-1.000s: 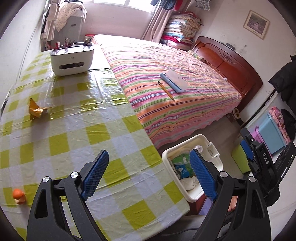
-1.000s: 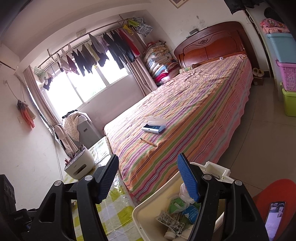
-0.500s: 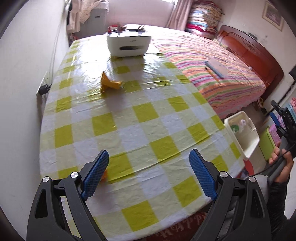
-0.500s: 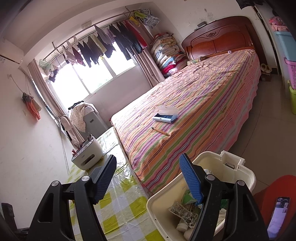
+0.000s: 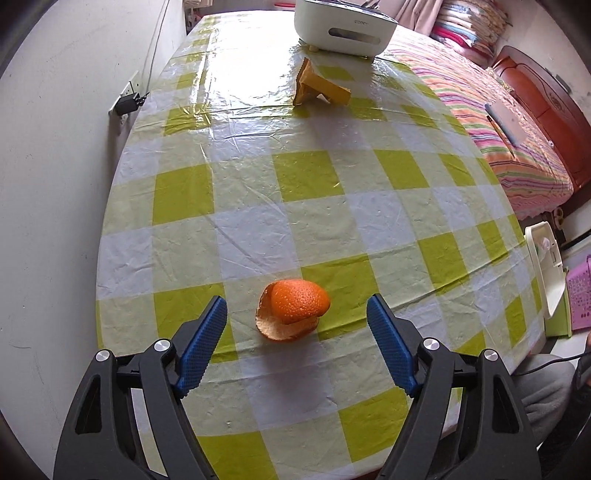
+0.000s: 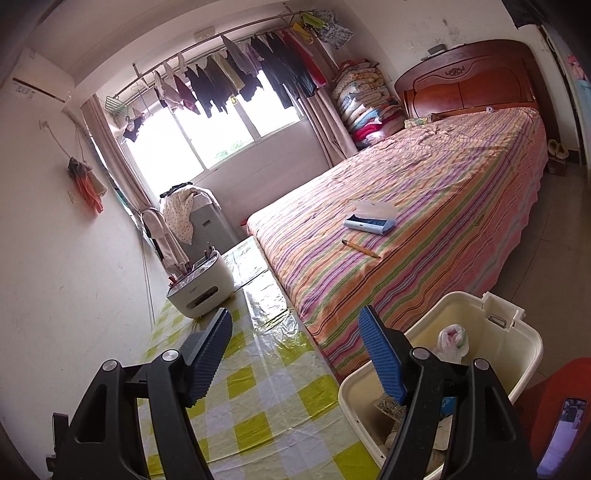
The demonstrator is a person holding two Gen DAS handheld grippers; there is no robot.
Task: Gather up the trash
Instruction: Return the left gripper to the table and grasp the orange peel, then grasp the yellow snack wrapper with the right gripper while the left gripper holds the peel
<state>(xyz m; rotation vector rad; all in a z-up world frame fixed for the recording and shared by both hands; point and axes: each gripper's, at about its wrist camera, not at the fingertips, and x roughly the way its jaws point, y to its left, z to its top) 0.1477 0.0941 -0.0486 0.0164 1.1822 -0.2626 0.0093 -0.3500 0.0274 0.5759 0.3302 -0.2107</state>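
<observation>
A striped bed (image 6: 424, 206) is seen beside a table (image 5: 258, 184) covered with a green-and-white checked cloth, on which a white box-shaped appliance (image 5: 343, 27) stands at the far end with a crumpled yellow wrapper (image 5: 319, 88) just in front of it. A cream bin (image 6: 476, 332) holding scraps is seen off the table's corner, behind the right gripper (image 6: 295, 354), whose jaws are held apart with nothing between them. Orange peel (image 5: 291, 310) is found near the table's near edge, framed between the closing but still untouching jaws of the left gripper (image 5: 295, 332).
</observation>
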